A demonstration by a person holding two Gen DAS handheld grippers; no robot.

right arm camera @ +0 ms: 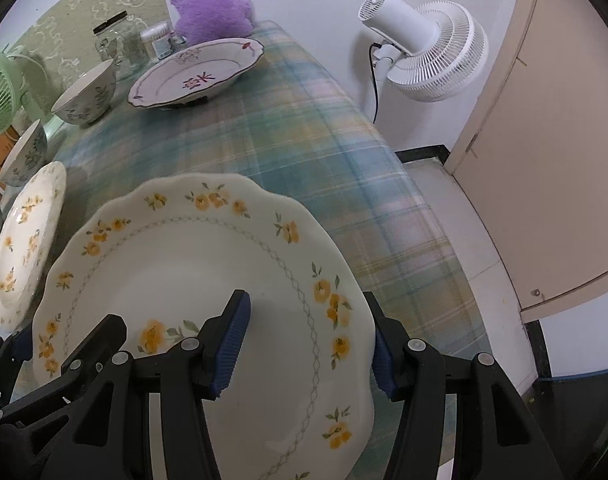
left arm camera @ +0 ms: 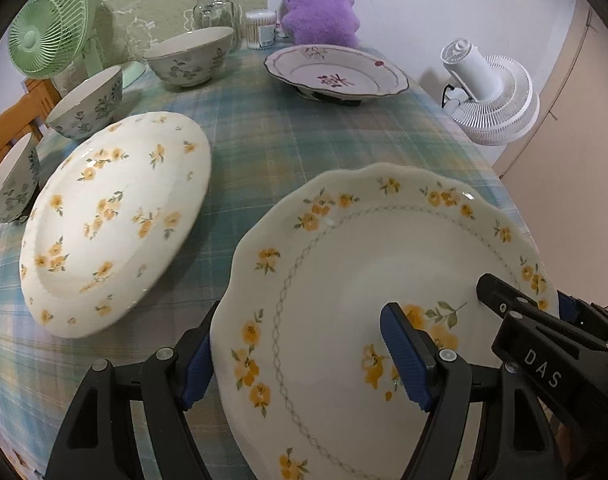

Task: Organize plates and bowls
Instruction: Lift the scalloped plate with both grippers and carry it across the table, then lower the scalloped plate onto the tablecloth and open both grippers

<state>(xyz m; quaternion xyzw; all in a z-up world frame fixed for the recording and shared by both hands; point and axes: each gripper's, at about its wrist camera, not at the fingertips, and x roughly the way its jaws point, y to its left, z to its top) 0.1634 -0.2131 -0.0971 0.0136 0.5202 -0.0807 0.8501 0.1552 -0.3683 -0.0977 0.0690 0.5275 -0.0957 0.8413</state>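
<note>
**Inspector:** Now, the fingers first. Left gripper (left arm camera: 304, 356) is spread wide, straddling the near-left rim of the scalloped plate (left arm camera: 384, 280); one pad lies over the plate face, the other outside the rim. No firm clamp evident.

**Assistant:** And the right gripper (right arm camera: 308, 344)?

**Inspector:** Likewise wide, astride the opposite rim. Plate sits between both, at the desk's (left arm camera: 272, 136) near edge. Whether it is lifted, I cannot tell.

**Assistant:** Advice?

**Inspector:** Close both evenly on the rim, keep it level, then stack onto the flowered plate (left arm camera: 116, 220). Bowls (left arm camera: 190, 58) stand beyond.
</note>
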